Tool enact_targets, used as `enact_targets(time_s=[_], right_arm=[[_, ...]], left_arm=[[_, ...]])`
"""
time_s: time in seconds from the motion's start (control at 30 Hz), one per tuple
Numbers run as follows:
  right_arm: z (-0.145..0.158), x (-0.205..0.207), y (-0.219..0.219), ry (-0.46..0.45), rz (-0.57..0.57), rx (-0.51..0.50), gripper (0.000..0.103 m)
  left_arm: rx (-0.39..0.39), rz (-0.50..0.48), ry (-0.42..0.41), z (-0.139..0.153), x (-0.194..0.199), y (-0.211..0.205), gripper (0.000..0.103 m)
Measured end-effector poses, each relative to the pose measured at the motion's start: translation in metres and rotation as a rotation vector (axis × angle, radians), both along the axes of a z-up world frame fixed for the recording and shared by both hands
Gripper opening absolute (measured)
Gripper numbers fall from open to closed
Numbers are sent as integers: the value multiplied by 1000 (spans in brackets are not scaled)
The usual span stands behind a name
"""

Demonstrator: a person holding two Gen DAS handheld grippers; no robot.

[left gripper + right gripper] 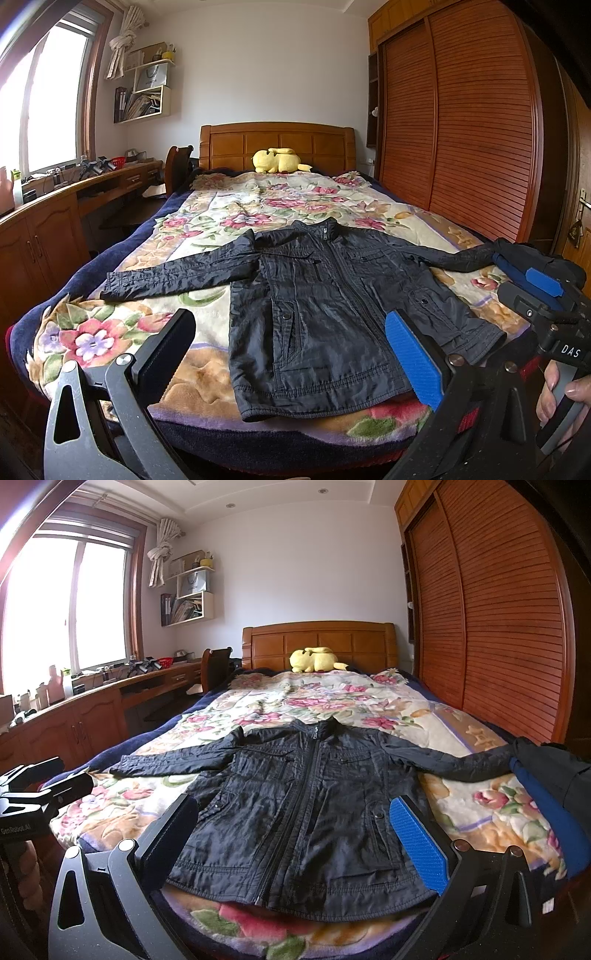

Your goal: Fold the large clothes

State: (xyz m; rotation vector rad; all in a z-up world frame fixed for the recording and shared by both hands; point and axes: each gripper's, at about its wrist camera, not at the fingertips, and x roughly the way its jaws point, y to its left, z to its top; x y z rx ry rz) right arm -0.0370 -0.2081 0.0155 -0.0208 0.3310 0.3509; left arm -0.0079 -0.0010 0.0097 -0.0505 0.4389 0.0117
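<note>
Left gripper: fingers spread wide, nothing between them; hangs over the foot of the bed, apart from the cloth. Right gripper: also wide open, empty; hem of the jacket shows in the gap but I judge no contact.

Jacket lies face up, zipped, flat on the floral blanket near the foot end; collar toward the headboard; both sleeves stretched out sideways; the sleeve on my right runs to the bed edge, its cuff lost against dark cloth there, cannot tell where it ends.

Handling, my judgement: thin shiny shell, lightly padded, crinkled; soft and light, likely slippery against the pads; zipper and snaps give stiff lines; best holds are cuffs, shoulder seams, stitched hem corners.

Count: one jacket; two sleeves; two grippers; one yellow plush toy at the headboard; one blanket.
</note>
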Motion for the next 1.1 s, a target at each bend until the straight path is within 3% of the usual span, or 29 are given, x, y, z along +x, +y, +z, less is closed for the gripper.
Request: enact_targets(time_s=[1.1], right_arm=[[1,-4,-1,-12,6,12,103]], left_arm=[[-1,-6,-6,12,-2,-3,103]])
